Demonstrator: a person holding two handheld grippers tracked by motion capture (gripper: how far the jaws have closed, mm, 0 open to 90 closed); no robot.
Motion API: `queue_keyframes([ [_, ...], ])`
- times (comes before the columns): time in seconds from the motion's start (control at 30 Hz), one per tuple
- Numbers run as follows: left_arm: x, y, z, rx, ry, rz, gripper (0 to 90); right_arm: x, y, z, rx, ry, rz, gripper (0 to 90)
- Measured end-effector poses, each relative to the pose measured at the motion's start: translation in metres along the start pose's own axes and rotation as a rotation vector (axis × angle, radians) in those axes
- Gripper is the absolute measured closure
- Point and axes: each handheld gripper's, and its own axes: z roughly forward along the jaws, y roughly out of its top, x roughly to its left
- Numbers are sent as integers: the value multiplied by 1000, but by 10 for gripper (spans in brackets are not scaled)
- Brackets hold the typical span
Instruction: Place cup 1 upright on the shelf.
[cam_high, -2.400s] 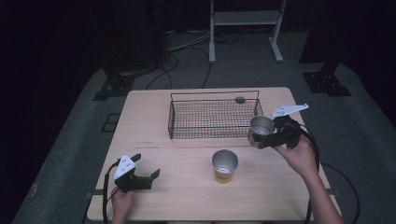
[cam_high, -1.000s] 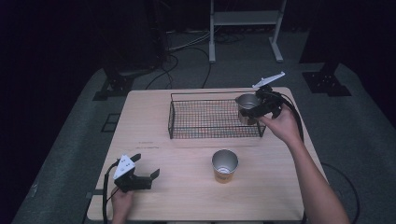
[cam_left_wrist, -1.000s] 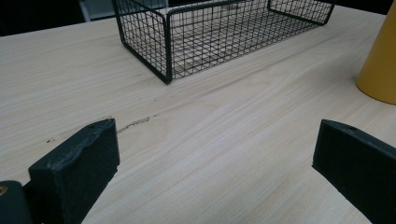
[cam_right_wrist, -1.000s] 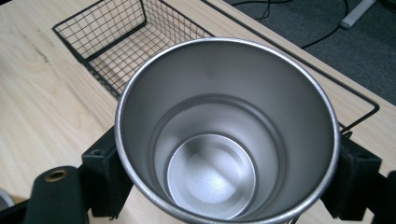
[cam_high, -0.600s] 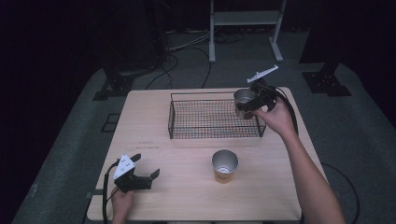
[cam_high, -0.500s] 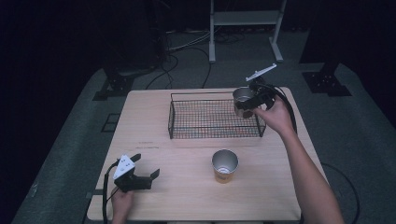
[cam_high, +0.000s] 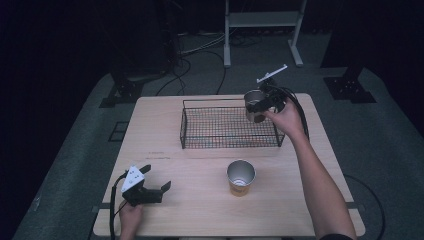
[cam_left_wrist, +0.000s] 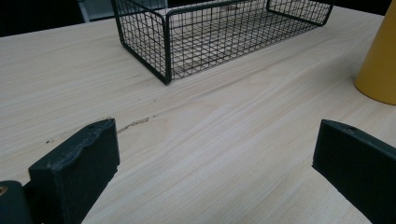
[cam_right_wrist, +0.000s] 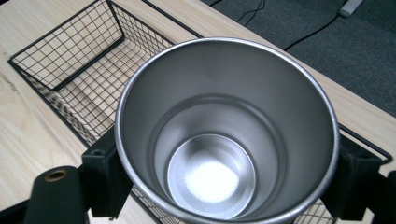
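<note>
Our right gripper (cam_high: 261, 106) clasps the empty, stiff stainless-steel tumbler (cam_high: 253, 104) by its smooth, likely slippery wall, above the right end of the black wire basket (cam_high: 227, 126). We judge it light. Our left gripper (cam_high: 150, 189) rests on the table, jaws spread.

Dim room, lit tabletop, sharp close-ups.

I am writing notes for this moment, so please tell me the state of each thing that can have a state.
Steel cup: upright, empty, held over the basket's right end.
Right gripper: shut on the steel cup.
Left gripper: open, holding nothing, low over the table.
Wire basket: empty, on the table.
Yellow cup: upright on the table, untouched.
</note>
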Motion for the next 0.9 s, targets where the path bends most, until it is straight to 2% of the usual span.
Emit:
queue_keyframes([
  [0.2,0,0,0,-2,0,-3,0,-2,0,12,12,-1,9,175],
  [0.5,0,0,0,-7,1,-4,0,-4,-9,37,37,5,48,175],
  [0.8,-1,0,0,-7,1,-2,0,-3,-11,53,66,1,52,175],
  [0.9,-1,0,0,-8,0,-2,0,-2,-13,60,92,-14,51,175],
])
